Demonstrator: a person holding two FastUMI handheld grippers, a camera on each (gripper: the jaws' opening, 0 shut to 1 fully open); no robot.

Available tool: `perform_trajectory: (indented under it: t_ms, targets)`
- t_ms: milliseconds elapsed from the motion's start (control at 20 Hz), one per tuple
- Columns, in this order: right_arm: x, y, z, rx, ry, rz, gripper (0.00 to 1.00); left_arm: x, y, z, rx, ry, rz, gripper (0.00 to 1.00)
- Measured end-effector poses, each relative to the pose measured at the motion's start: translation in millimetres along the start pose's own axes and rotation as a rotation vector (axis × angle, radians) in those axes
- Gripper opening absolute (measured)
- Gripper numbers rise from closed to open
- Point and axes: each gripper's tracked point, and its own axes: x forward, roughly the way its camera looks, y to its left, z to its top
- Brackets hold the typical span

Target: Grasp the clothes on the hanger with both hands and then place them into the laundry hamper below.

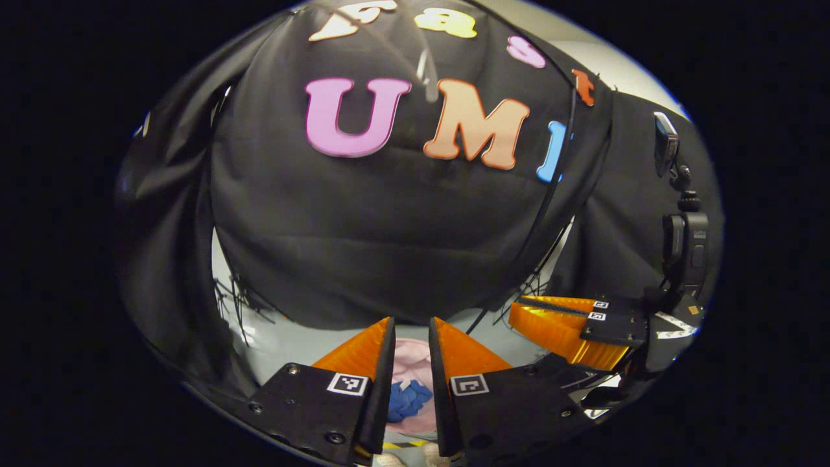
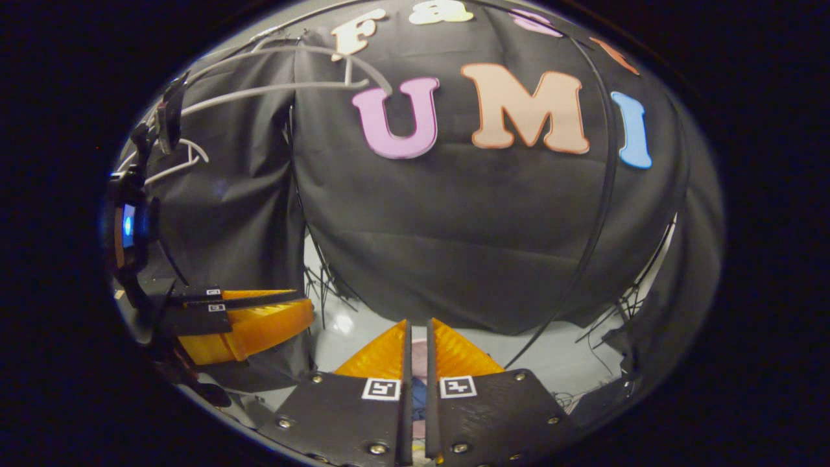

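Observation:
Blue clothes point(image 1: 408, 399) lie bunched inside the pink laundry hamper point(image 1: 410, 355), straight below and seen between my left gripper's fingers. My left gripper point(image 1: 412, 321) hangs above the hamper, its jaws a narrow gap apart with nothing between them. My right gripper point(image 1: 517, 312) floats off to its right, empty. In the right gripper view the right gripper point(image 2: 417, 322) is shut to a thin slit, through which a bit of the blue clothes point(image 2: 418, 393) shows. The left gripper point(image 2: 308, 305) is at lower left. A bare grey hanger point(image 2: 279, 87) hangs at upper left.
Black cloth walls close in on all sides, right behind the hamper. Pale floor point(image 1: 292, 340) shows under the cloth's hem, with thin black cables point(image 1: 240, 305) trailing over it. A black strap point(image 2: 603, 214) runs down the cloth.

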Motion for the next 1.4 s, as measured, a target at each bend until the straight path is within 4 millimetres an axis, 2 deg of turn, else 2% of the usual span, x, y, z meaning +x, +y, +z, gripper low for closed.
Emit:
perform_trajectory:
  t_ms: [250,400,450,550,650,700,750,800,900,950,1100,1150,1200,1300,1350,1400]
  targets:
    - [-38.2,5.3,83.7,-0.022,-0.194,-0.015,0.08,-34.0,-24.7,68.2,0.036,-0.168,-0.035,0.33]
    - [-64.0,7.3,123.6,-0.024,-0.296,-0.022,0.08,-57.4,-31.3,109.3,0.067,-0.294,-0.034,0.32]
    - [-71.2,8.5,135.7,-0.026,-0.326,-0.02,0.08,-62.8,-32.1,119.5,0.08,-0.325,-0.03,0.25]
    - [-86.4,9.8,156.7,-0.03,-0.379,-0.024,0.08,-74.2,-35.8,137.1,0.111,-0.366,-0.023,0.25]
    - [-103.4,10.8,171.0,-0.038,-0.422,-0.029,0.08,-85.1,-43.9,146.4,0.131,-0.393,-0.034,0.32]
    - [-111.0,12.3,177.3,-0.039,-0.44,-0.026,0.08,-93.7,-46.2,151.5,0.136,-0.404,-0.037,0.41]
    - [-116.6,14.0,183.9,-0.04,-0.457,-0.027,0.02,-95.8,-52.0,159.8,0.135,-0.421,-0.043,0.41]
    - [-123.0,15.8,189.3,-0.041,-0.472,-0.023,0.02,-104.8,-49.5,157.1,0.131,-0.434,-0.048,0.48]
    - [-132.6,12.5,196.1,-0.046,-0.498,-0.03,0.17,-115.2,-47.1,157.0,0.118,-0.453,-0.057,0.51]
    - [-135.6,13.2,199.7,-0.054,-0.506,-0.034,0.14,-119.8,-48.2,159.4,0.116,-0.459,-0.061,0.59]
    - [-140.4,13.2,206.8,-0.068,-0.527,-0.04,0.34,-127.1,-53.0,167.2,0.13,-0.473,-0.058,0.82]
    - [-142.5,14.2,207.2,-0.067,-0.527,-0.035,0.45,-126.9,-53.0,169.3,0.13,-0.477,-0.055,0.84]
    - [-143.6,14.7,207.5,-0.066,-0.527,-0.03,0.46,-130.8,-54.1,170.2,0.126,-0.481,-0.058,0.92]
    - [-144.0,13.3,207.9,-0.062,-0.53,-0.032,0.67,-132.1,-53.1,173.4,0.122,-0.493,-0.054,0.96]
    - [-144.6,11.1,209.0,-0.06,-0.53,-0.041,0.75,-133.2,-51.0,173.1,0.126,-0.496,-0.049,0.94]
    - [-147.1,8.6,208.3,-0.059,-0.533,-0.046,0.8,-134.3,-50.1,174.3,0.13,-0.497,-0.048,0.96]
